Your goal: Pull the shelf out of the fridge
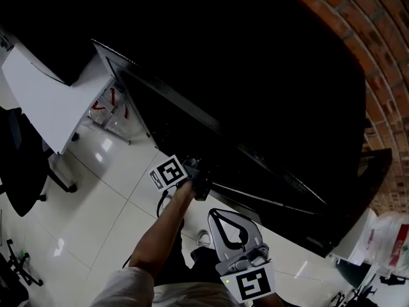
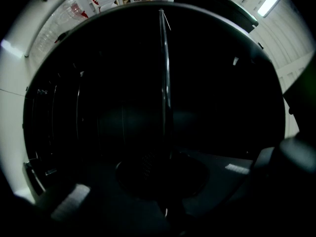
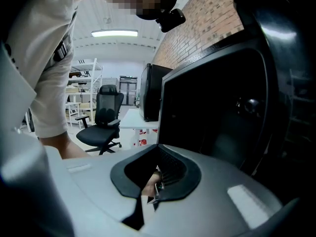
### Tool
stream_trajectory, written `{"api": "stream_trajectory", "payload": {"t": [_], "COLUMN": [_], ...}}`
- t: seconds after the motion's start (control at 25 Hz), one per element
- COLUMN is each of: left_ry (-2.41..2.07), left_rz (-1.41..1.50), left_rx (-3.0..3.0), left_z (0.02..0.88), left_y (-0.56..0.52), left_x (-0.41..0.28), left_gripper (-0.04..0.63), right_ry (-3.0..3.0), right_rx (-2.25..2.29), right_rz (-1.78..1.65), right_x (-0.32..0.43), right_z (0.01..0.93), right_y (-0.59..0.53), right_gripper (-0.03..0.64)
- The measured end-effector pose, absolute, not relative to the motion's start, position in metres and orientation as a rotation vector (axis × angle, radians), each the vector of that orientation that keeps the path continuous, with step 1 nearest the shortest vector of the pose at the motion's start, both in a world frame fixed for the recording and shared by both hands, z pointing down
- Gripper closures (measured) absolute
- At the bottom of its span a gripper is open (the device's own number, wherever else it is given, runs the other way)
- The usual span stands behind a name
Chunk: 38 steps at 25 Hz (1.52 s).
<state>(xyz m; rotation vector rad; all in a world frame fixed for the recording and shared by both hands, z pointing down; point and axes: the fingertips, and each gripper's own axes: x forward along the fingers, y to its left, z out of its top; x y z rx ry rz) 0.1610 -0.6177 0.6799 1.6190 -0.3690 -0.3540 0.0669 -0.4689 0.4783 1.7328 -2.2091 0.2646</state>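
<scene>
Black fridge [image 1: 255, 94], interior very dark, detail poor. Left gripper [image 1: 199, 184] far inside the cabinet; jaws read as clenched on the thin front edge of the shelf [image 2: 165, 83], seemingly not yet drawn out. Right gripper [image 1: 231, 230] back near the body, jaws pressed together on nothing. For the pull: hold the clamp firm, draw straight toward the near side along the rails, keep the shelf level, avoid twisting or jamming. Count: one fridge, one shelf made out, two grippers.
</scene>
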Motion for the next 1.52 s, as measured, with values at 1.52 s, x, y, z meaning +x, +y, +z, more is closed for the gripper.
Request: {"api": "stream_trajectory", "payload": {"t": [1.52], "left_ry": [-0.705], "left_rz": [-0.843], "left_rx": [1.842], "left_z": [0.429], "left_y": [-0.417], "left_x": [-0.106], "left_gripper": [0.588], "right_ry": [-2.508], "right_rx": [1.646], "right_rz": [0.028], "right_x": [0.044], "right_z": [0.38], "right_y": [-0.332], "right_gripper": [0.612]}}
